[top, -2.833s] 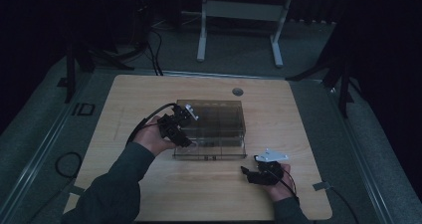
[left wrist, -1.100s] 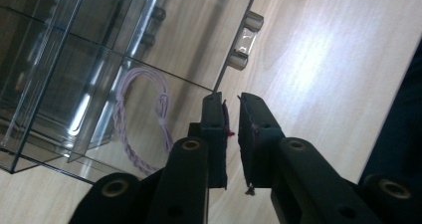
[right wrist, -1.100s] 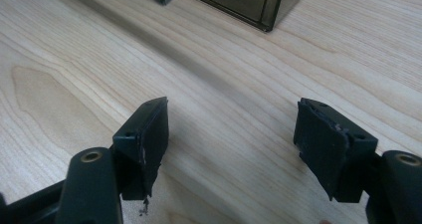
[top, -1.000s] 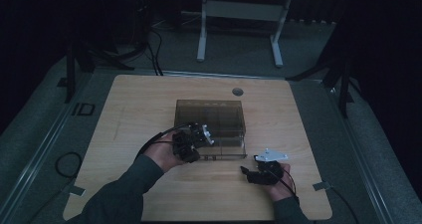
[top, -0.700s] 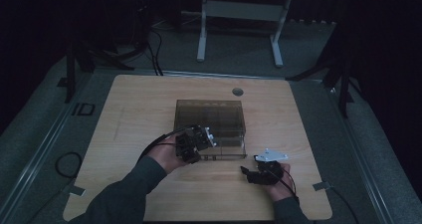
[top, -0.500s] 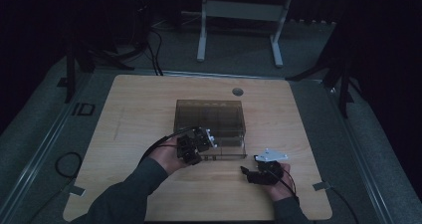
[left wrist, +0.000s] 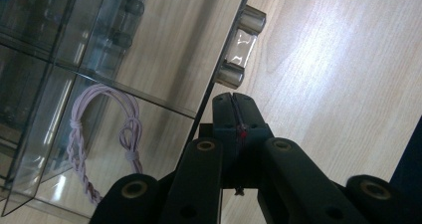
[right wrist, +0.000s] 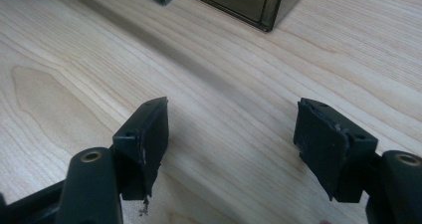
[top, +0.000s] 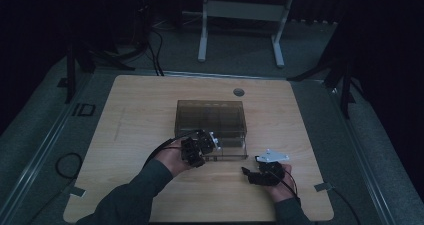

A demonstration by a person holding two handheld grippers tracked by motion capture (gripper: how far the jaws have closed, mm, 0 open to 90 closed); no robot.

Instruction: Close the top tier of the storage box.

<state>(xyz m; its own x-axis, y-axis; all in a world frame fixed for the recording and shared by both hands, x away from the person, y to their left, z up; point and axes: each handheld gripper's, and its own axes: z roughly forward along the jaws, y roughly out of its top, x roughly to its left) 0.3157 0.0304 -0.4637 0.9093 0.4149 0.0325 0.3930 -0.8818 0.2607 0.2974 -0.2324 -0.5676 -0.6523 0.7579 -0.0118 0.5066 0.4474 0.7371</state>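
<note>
**Inspector:** Smoked-acrylic drawer box [top: 211,127] stands near the middle of the wooden tabletop [top: 135,110], slightly toward the person's edge. Its dividers and front panel show clearly in the left gripper view.

**Clerk:** Contents?

**Inspector:** One compartment holds a coiled pale-pink cord [left wrist: 107,134], knotted and partly braided. It lies behind the clear wall, not touched by anything.

**Clerk:** And the left gripper [left wrist: 234,102]?

**Inspector:** Jaws pressed together, nothing between them. The tips sit just below the clear drawer handle [left wrist: 240,47], close to it; I cannot tell whether they touch. In the high view this gripper [top: 199,147] is at the box's front left corner.

**Clerk:** The right gripper [right wrist: 231,139]?

**Inspector:** Jaws spread wide over bare wood, holding nothing, beside the box's front right corner and apart from it [top: 265,171].

**Clerk:** Progress?

**Inspector:** In my judgement, early. The drawer looks closed, the handle is not gripped, and the cord is inside. Taking the handle and pulling remain to be done.
</note>
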